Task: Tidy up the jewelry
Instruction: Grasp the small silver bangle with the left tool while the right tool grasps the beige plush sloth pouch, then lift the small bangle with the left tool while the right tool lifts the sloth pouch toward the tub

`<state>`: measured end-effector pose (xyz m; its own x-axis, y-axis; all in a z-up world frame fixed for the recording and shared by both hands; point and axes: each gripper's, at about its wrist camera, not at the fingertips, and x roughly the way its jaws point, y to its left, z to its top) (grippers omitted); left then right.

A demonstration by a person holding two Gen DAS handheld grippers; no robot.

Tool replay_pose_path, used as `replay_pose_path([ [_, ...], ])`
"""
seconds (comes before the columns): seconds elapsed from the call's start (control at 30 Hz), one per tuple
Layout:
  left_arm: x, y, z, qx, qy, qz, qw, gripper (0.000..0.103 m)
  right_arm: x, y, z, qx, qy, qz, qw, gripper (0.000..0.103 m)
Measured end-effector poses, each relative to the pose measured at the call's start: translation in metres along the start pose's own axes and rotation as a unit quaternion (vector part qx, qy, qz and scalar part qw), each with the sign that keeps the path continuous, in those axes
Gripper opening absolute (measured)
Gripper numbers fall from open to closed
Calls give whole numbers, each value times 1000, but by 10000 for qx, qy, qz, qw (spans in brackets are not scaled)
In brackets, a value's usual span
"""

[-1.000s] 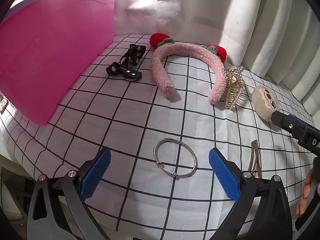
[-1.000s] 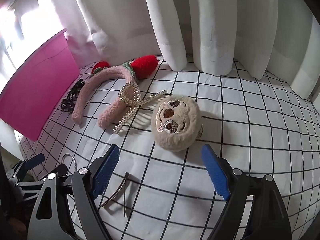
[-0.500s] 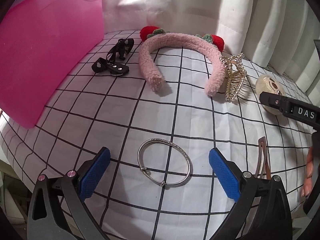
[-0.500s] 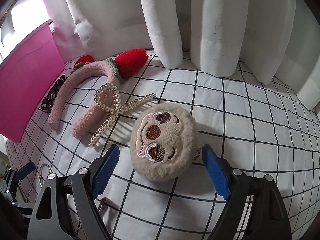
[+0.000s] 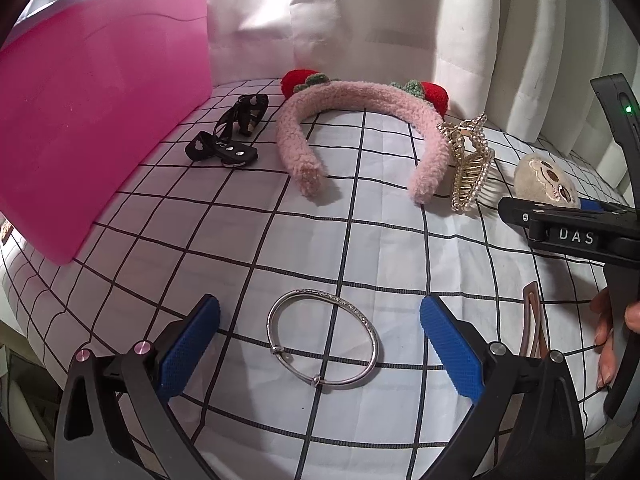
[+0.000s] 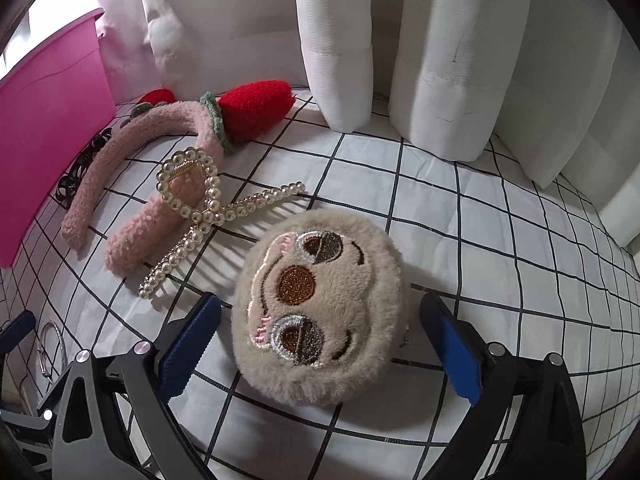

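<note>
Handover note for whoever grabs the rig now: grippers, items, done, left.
Left gripper: open, jaws either side of the silver bangle, pads not touching it.
Right gripper: jaws opening, astride the plush sloth-face piece, no pad contact.
On the checked cloth: pink strawberry headband, pearl claw clip, black hair ties, rose-gold snap clip.
Pink bin stands at the left; its inside is out of view.
Done: nothing visibly put away.
Left: probably grip the bangle and plush, bin them, then the rest.
</note>
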<state>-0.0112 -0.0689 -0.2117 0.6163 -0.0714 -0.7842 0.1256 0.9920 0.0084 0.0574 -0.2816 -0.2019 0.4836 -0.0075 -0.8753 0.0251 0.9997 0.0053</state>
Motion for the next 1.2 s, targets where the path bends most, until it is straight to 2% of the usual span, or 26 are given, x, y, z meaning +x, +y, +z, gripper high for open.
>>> replay_pose_path([
  [0.13, -2, -2, 0, 48, -24, -47, 10000, 92, -3, -4, -1, -34, 6, 21, 10000, 94],
  [0.2, -5, -6, -1, 138, -63, -127, 9998, 79, -4, -5, 0, -40, 41, 70, 10000, 93],
  [0.3, -10, -12, -3, 266, -123, -212, 9993, 67, 0, -2, 4, -53, 21, 95, 9999, 91],
  [0.33, -11, -13, -3, 279, -130, -238, 9992, 65, 0, 0, 4, -68, 0, 99, 9999, 88],
  [0.37, -11, -14, -4, 303, -133, -269, 9991, 61, -3, 1, 4, -92, -30, 107, 9999, 79],
  [0.4, -13, -15, -4, 334, -155, -283, 9989, 49, -4, 3, 4, -112, -64, 110, 9999, 68],
  [0.43, -13, -16, -3, 373, -171, -315, 9987, 42, -6, 2, 4, -116, -79, 107, 9998, 63],
  [0.57, -13, -17, -1, 387, -148, -330, 9986, 39, -7, 3, 4, -101, -104, 120, 9998, 56],
  [0.63, -14, -15, 1, 397, -167, -285, 9987, 34, -8, 2, 4, -66, -124, 141, 9998, 54],
  [0.67, -15, -14, 2, 388, -198, -266, 9987, 25, -8, 2, 3, -49, -136, 147, 9998, 54],
  [0.7, -15, -13, 3, 394, -184, -206, 9988, 2, -10, 1, 2, -39, -151, 145, 9998, 54],
  [0.73, -13, -10, 4, 378, -131, -253, 9989, 1, -11, 1, 1, -32, -160, 150, 9998, 54],
  [0.87, -14, -8, 3, 405, -94, -231, 9989, 3, -13, 0, -2, -112, -138, 142, 9997, 54],
  [0.93, -15, -7, 1, 400, -27, -194, 9990, 20, -14, -1, -3, -119, -138, 141, 9997, 54],
  [1.0, -17, -5, -2, 383, -16, -91, 9992, 63, -13, 0, -2, -131, -132, 141, 9997, 54],
  [1.07, -24, -3, -6, 385, -163, -15, 9991, 74, -13, 0, -2, -145, -127, 147, 9997, 54],
  [1.2, -27, -8, -10, 496, -107, 26, 9987, 81, -13, 0, -2, -157, -119, 159, 9997, 54],
])
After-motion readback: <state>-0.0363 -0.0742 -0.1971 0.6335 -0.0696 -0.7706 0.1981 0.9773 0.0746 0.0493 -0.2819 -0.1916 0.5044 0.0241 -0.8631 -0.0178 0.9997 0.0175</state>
